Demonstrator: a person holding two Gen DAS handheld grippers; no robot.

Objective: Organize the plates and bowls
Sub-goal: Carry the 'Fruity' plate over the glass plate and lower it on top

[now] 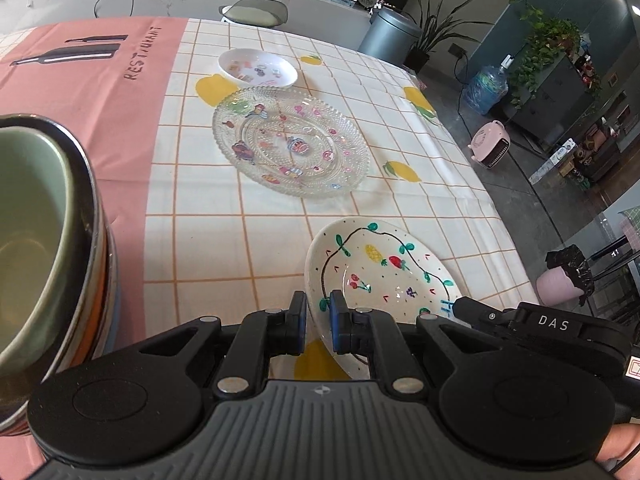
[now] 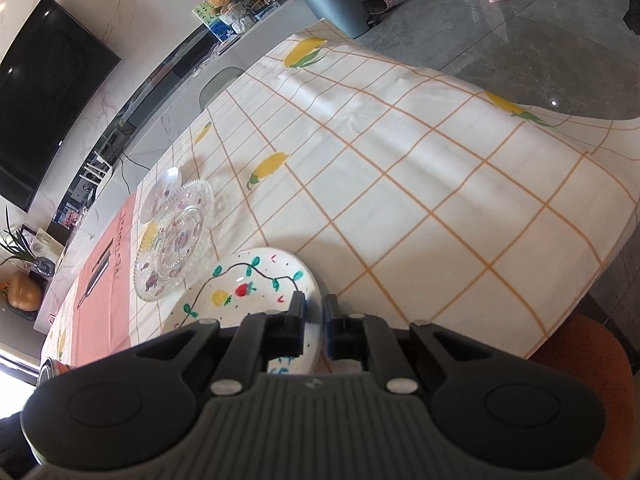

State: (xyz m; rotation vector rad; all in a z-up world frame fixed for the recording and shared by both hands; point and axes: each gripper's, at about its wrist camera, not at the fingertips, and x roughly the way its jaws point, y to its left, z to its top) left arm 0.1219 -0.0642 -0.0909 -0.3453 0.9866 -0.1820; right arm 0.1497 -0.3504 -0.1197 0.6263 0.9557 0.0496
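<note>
At the far left of the left wrist view a green bowl [image 1: 28,232] sits nested inside a metal bowl [image 1: 86,280], with an orange-striped dish stacked under them, all on the pink part of the cloth-covered table [image 1: 400,128]. Further right lie one small white dish [image 1: 258,68] with stickers and one clear glass plate [image 1: 290,142], their rims touching or nearly so; both hold nothing. Nearest is one painted plate [image 1: 384,268] with drawn fruit, also bearing nothing, raised off the cloth. The left hand-held gripper [image 1: 319,320] is clenched on its left rim, and the right hand-held gripper [image 2: 314,320] clamps the opposite rim, each rim pinched between the pads.
</note>
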